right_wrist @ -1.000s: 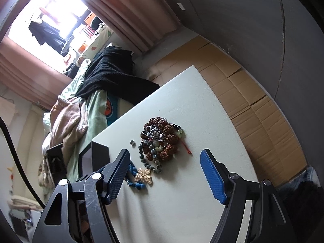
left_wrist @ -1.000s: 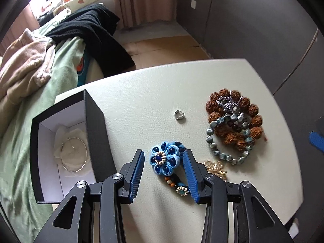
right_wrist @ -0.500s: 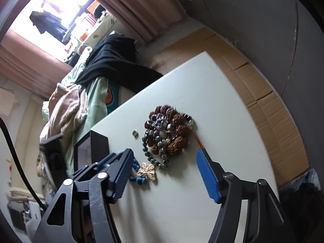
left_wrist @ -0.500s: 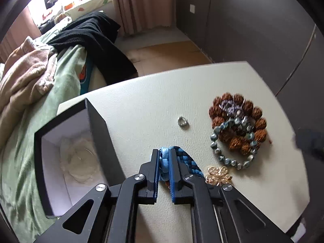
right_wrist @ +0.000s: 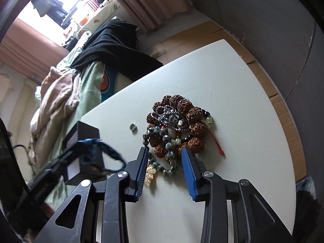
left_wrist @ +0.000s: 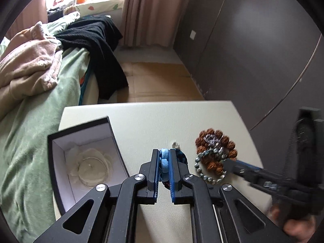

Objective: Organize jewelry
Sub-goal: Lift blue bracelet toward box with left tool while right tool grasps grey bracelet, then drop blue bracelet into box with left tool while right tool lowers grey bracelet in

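Jewelry is lying in one heap on the white table [right_wrist: 232, 93]: we are counting one brown seed bracelet [right_wrist: 178, 119], one grey bead bracelet [right_wrist: 162, 151], one gold brooch [right_wrist: 150, 175] and one loose ring [right_wrist: 133, 127]. We are clamping the blue flower bracelet [left_wrist: 164, 161] in our left gripper [left_wrist: 163, 163], lifted beside one open black box [left_wrist: 81, 162]. Our right gripper [right_wrist: 164, 162], tilted downward, has just been closing around the grey beads, pads not yet pressing. The brooch is half hidden.

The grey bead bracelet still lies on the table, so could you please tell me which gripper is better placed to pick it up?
Right. The right gripper has open jaws straddling the grey bead bracelet and has just been closing; the left gripper is shut on the blue bracelet.
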{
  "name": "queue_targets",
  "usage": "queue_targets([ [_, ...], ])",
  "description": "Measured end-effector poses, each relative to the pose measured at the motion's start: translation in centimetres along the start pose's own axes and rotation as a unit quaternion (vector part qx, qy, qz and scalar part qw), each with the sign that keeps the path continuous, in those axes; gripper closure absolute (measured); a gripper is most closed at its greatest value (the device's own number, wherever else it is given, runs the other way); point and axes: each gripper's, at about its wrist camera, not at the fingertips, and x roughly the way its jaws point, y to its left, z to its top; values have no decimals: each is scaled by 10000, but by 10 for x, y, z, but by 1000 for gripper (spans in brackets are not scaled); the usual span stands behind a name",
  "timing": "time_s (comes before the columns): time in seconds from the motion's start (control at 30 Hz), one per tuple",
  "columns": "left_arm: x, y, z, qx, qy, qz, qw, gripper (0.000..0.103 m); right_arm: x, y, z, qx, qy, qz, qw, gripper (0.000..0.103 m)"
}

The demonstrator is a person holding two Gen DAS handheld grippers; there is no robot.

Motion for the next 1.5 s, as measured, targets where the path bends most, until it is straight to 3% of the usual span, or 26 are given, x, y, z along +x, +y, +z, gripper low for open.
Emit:
queue_targets([
  [0.17,-19,10,4,-169,-249,-145,9994,95,10,9,3,-294,-71,-360,9989,74],
  [0.23,-27,14,5,-240,-353,-162,9990,95,13,10,4,-367,-21,-373,9986,93],
  [0.33,-36,21,6,-317,-491,-206,9981,95,13,14,2,-531,-60,-410,9977,93],
  [0.7,-61,51,10,-658,-929,-115,9934,95,-22,25,2,-586,-483,299,9967,93],
  [1.1,-72,93,8,-1259,-1080,-37,9861,92,-42,57,-4,-803,-816,909,9893,93],
  [1.17,-74,101,8,-1435,-1092,-32,9836,77,-42,63,-5,-855,-862,961,9879,93],
  [1.23,-77,110,5,-1625,-1141,25,9801,26,-42,68,-7,-882,-875,1031,9869,93],
  [1.27,-80,114,3,-1709,-1226,49,9776,21,-42,71,-7,-890,-889,1081,9861,93],
  [1.5,-87,129,0,-1810,-1302,228,9746,21,-48,92,-11,-984,-1023,1522,9781,93],
])
